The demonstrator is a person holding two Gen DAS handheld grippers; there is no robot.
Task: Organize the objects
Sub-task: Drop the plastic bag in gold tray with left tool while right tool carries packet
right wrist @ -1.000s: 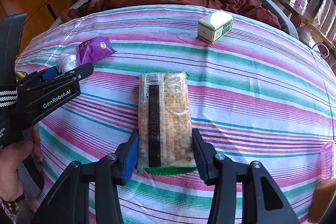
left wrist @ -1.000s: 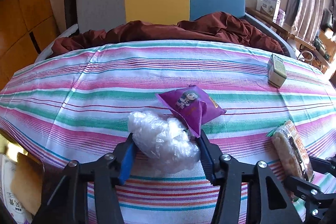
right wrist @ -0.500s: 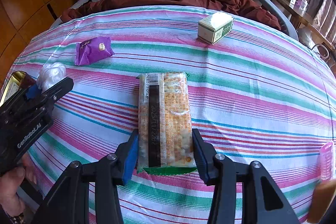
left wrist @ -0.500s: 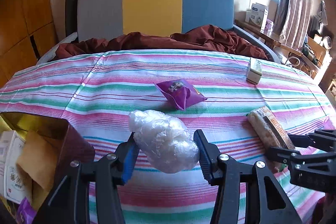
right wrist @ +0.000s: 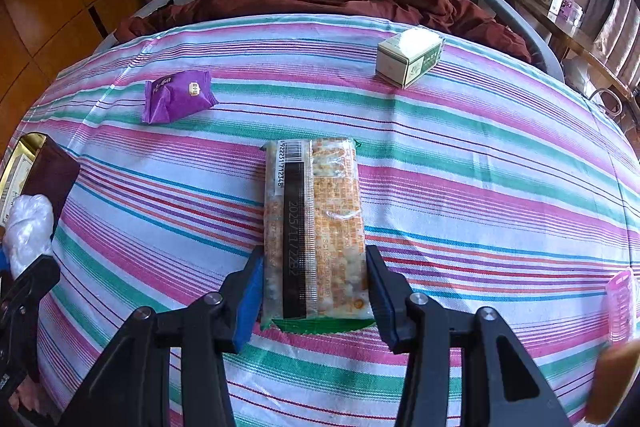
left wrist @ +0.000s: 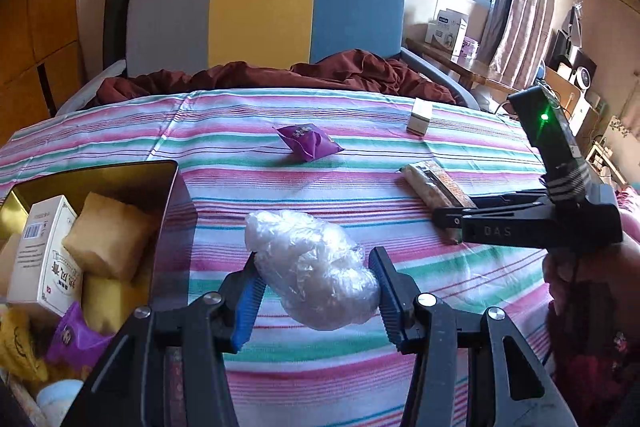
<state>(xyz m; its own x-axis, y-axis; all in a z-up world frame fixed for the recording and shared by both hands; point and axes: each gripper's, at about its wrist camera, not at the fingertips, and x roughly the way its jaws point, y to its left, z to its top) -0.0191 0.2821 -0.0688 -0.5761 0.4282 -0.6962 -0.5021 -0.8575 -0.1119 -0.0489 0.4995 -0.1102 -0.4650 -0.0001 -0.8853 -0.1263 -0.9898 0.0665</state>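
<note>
Striped tablecloth (left wrist: 320, 187) is filling the scene, tin (left wrist: 100, 183) sitting at its left. Left gripper (left wrist: 316, 291) is clamping the plastic wad (left wrist: 312, 267) beside the tin; it may be slipping. Right gripper (right wrist: 316, 291) is squeezing the snack bar (right wrist: 316, 227).

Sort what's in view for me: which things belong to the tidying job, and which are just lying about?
Job:
- crumpled clear plastic bag, gripped by the left gripper
- long orange snack bar packet, clamped by the right gripper
- purple foil sachet
- small white-and-green carton
- gold tin box, already part-filled

Lying about:
- rumpled maroon blanket
- grey-yellow-blue headboard
</note>
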